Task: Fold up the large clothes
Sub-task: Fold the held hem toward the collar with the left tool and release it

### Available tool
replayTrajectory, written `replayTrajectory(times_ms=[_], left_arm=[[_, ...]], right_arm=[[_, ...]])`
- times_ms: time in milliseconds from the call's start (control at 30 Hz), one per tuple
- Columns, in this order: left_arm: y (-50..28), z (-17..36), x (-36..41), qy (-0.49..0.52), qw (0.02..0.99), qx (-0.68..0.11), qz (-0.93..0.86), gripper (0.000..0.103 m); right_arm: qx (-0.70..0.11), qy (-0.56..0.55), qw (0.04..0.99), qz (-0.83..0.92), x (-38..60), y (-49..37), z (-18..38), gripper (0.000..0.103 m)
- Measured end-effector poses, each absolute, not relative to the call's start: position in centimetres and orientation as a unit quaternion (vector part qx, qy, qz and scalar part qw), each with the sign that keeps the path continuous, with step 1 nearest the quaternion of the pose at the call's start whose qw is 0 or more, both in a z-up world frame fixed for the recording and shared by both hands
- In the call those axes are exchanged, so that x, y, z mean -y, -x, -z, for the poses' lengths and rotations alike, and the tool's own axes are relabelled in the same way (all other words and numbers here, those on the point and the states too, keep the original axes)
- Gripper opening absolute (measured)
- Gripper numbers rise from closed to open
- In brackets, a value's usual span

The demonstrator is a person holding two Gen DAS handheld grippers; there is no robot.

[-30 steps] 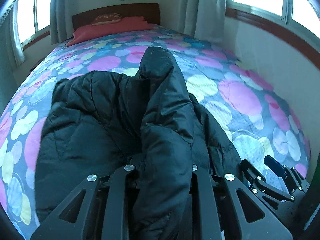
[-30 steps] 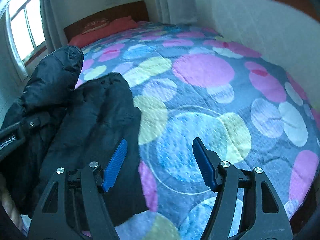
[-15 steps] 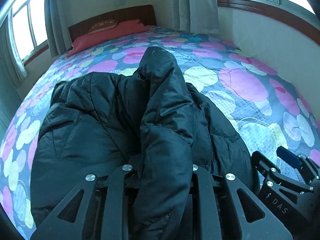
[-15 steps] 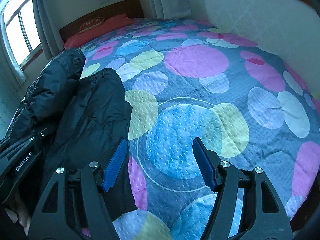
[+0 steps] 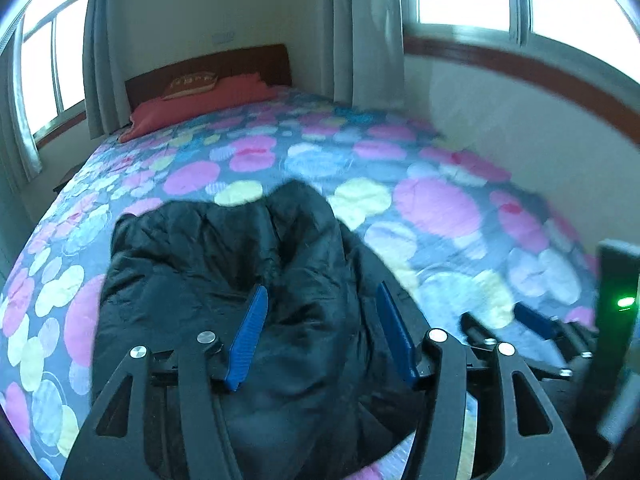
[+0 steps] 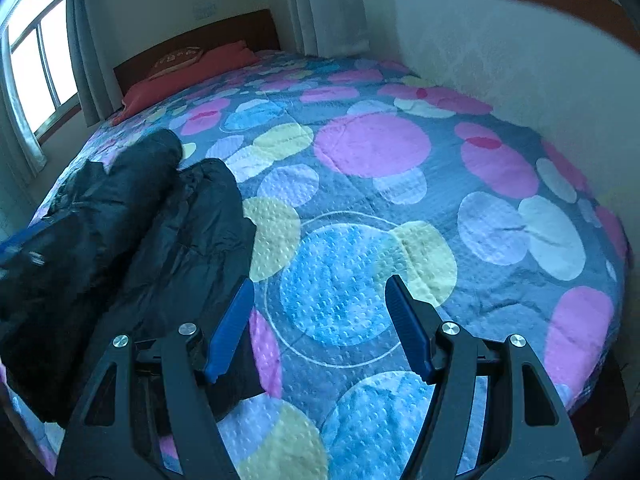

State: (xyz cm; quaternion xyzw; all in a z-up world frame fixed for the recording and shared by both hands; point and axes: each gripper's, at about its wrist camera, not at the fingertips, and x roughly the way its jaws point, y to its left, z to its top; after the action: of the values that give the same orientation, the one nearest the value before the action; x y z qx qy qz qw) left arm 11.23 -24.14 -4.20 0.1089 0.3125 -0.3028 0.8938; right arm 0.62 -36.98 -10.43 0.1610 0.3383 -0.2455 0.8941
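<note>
Black puffer jacket (image 5: 224, 280) lies bunched on the near left part of the bed, on the circle-patterned bedspread (image 5: 436, 208). One padded sleeve (image 6: 132, 172) is laid lengthwise over the body of the jacket, cuff end toward the headboard (image 5: 208, 68).

Left gripper (image 5: 322, 330): jaws have just been opening; blue pads now stand apart on either side of the sleeve fold, not pressing on it. Fabric sits in the gap below and ahead of the pads. Left view is motion-blurred toward the right edge.

Right gripper (image 6: 320, 328): jaws apart, nothing between them. It hangs over bare bedspread just beside the jacket's right edge; its left pad overlaps the jacket's hem in the view, contact cannot be told.

Red pillow (image 5: 200, 104) at the head of the bed, well apart from the jacket. Curtains (image 5: 368, 28) hang at the windows behind.
</note>
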Motion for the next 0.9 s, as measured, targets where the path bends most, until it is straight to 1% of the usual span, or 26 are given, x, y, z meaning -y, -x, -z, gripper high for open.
replayTrajectory(times_ms=[100, 267, 333, 433, 500, 633, 767, 800, 833, 867, 900], left_arm=[[-11.4, 2.5, 20.8, -0.084, 0.905, -0.297, 0.293, 0.057], [-13.7, 1.7, 14.4, -0.045, 0.930, -0.286, 0.225, 0.057], [-15.3, 2.3, 11.6, -0.031, 0.939, -0.291, 0.181, 0.057], [-17.6, 4.0, 7.9, 0.004, 0.938, -0.319, 0.135, 0.057], [-18.7, 5.5, 6.0, 0.028, 0.933, -0.339, 0.116, 0.057], [-20.3, 8.4, 4.6, 0.058, 0.915, -0.385, 0.109, 0.057], [-21.0, 10.4, 4.2, 0.094, 0.897, -0.413, 0.125, 0.057], [-20.8, 10.7, 3.9, 0.104, 0.894, -0.416, 0.130, 0.058], [-20.8, 11.0, 3.8, 0.117, 0.892, -0.417, 0.131, 0.062], [-20.7, 11.1, 3.6, 0.125, 0.891, -0.416, 0.130, 0.064], [-20.7, 11.2, 3.5, 0.136, 0.890, -0.414, 0.133, 0.066]], right_arm=[[-0.334, -0.149, 0.900, 0.237, 35.7, -1.1, 9.4, 0.068], [-0.320, -0.136, 0.915, 0.204, 32.9, -3.1, 7.1, 0.068], [-0.316, -0.135, 0.920, 0.187, 31.8, -4.4, 6.3, 0.069], [-0.316, -0.141, 0.925, 0.157, 30.3, -6.2, 5.5, 0.073], [-0.319, -0.145, 0.926, 0.142, 29.4, -7.4, 5.4, 0.074], [-0.336, -0.144, 0.922, 0.127, 28.3, -9.4, 6.0, 0.074], [-0.365, -0.150, 0.911, 0.117, 28.3, -10.8, 7.5, 0.074], [-0.374, -0.157, 0.908, 0.109, 28.5, -11.0, 8.1, 0.069], [-0.385, -0.161, 0.903, 0.104, 28.7, -11.2, 8.6, 0.046], [-0.395, -0.159, 0.898, 0.108, 29.0, -11.4, 9.0, 0.017], [-0.401, -0.159, 0.895, 0.111, 29.4, -11.5, 9.6, 0.016]])
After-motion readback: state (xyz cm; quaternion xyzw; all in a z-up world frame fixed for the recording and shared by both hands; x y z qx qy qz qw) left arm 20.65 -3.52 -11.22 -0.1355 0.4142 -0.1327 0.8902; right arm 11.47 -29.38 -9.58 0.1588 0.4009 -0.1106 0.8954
